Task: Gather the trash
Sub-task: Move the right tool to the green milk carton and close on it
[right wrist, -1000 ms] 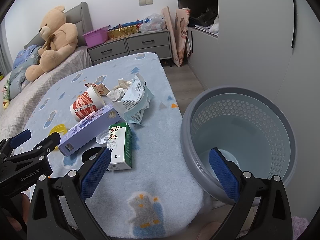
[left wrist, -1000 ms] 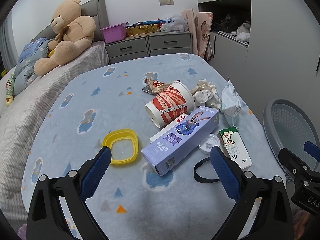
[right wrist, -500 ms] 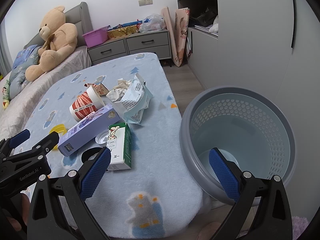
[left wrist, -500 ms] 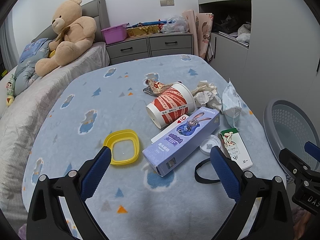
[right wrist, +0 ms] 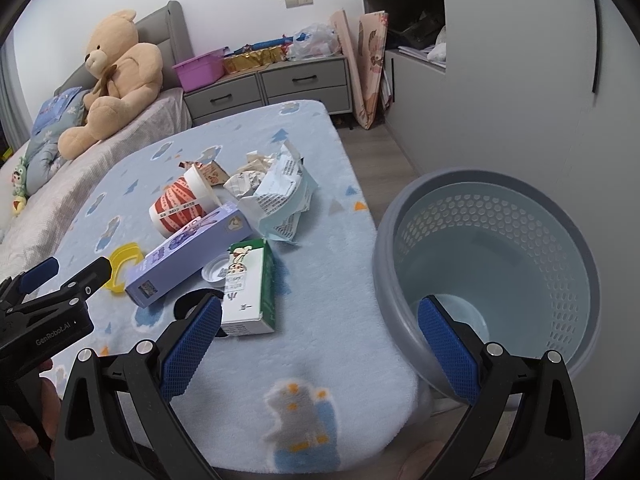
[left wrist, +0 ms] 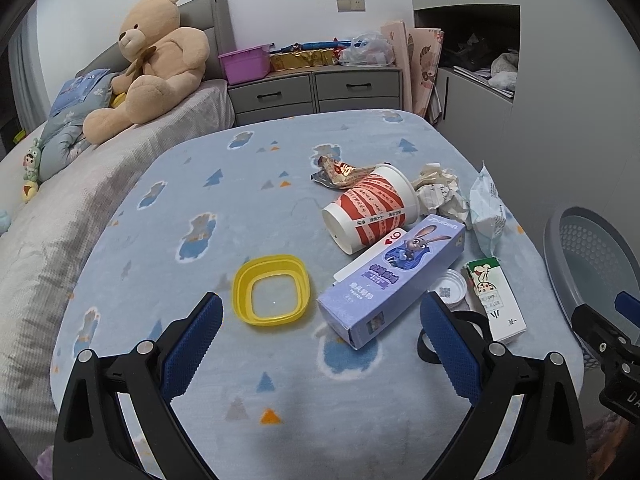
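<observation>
Trash lies on the blue blanket point(left wrist: 240, 184): a red-striped paper cup point(left wrist: 370, 214) on its side, a purple carton point(left wrist: 394, 278), a yellow lid ring point(left wrist: 272, 290), a green-white milk box point(left wrist: 494, 298), a white cap point(left wrist: 448, 290), crumpled paper point(left wrist: 438, 194), a pale blue wrapper point(left wrist: 486, 210) and a black band point(left wrist: 448, 338). My left gripper point(left wrist: 318, 350) is open and empty, just short of the ring and carton. My right gripper point(right wrist: 318, 350) is open and empty, between the milk box point(right wrist: 250, 290) and the grey bin point(right wrist: 492, 272).
A teddy bear point(left wrist: 150, 62) sits on the bed at the far left. Grey drawers point(left wrist: 316, 90) with a purple tub stand at the back. The bin point(left wrist: 592, 268) stands on the floor off the blanket's right edge, beside a white wall.
Both views have shifted only slightly. The left gripper has drifted a little back. Nothing was grasped or moved.
</observation>
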Motion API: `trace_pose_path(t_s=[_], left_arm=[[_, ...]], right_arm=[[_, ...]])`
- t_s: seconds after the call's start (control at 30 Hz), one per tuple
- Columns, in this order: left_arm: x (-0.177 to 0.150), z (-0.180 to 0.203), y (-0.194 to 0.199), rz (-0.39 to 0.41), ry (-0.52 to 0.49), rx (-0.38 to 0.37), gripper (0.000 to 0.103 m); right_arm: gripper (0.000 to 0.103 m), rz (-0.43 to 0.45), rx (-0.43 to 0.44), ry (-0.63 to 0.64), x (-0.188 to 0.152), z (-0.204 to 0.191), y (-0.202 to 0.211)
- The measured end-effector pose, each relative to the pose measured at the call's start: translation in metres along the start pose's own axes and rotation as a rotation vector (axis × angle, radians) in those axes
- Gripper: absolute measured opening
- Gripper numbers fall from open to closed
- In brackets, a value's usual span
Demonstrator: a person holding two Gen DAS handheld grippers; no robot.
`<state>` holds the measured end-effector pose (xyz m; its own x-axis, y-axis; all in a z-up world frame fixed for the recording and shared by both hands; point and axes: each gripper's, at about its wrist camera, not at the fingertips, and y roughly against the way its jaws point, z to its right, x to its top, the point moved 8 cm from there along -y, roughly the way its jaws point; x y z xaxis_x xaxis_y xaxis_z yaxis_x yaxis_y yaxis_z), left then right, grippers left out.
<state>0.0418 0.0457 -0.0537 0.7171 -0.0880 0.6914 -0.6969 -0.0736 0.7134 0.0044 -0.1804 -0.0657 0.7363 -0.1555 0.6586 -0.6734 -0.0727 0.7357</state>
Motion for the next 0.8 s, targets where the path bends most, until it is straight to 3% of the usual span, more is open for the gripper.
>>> trace_pose_path(t_s=[0.1, 0.47, 0.8], left_arm=[[-0.002, -0.01, -0.003, -0.004, 0.005, 0.022, 0.095], [-0.014, -0.049, -0.013, -0.044, 0.046, 0.066, 0.095], [-0.023, -0.048, -0.02, -0.077, 0.031, 0.056, 0.095]], right_arm=[[0.097, -0.024, 0.028, 0.002, -0.001, -0.009, -0.006], [0.096, -0.115, 0.004, 0.048, -0.007, -0.028, -0.045], [0.091, -0.161, -0.037, 0.086, -0.014, -0.033, -0.066]])
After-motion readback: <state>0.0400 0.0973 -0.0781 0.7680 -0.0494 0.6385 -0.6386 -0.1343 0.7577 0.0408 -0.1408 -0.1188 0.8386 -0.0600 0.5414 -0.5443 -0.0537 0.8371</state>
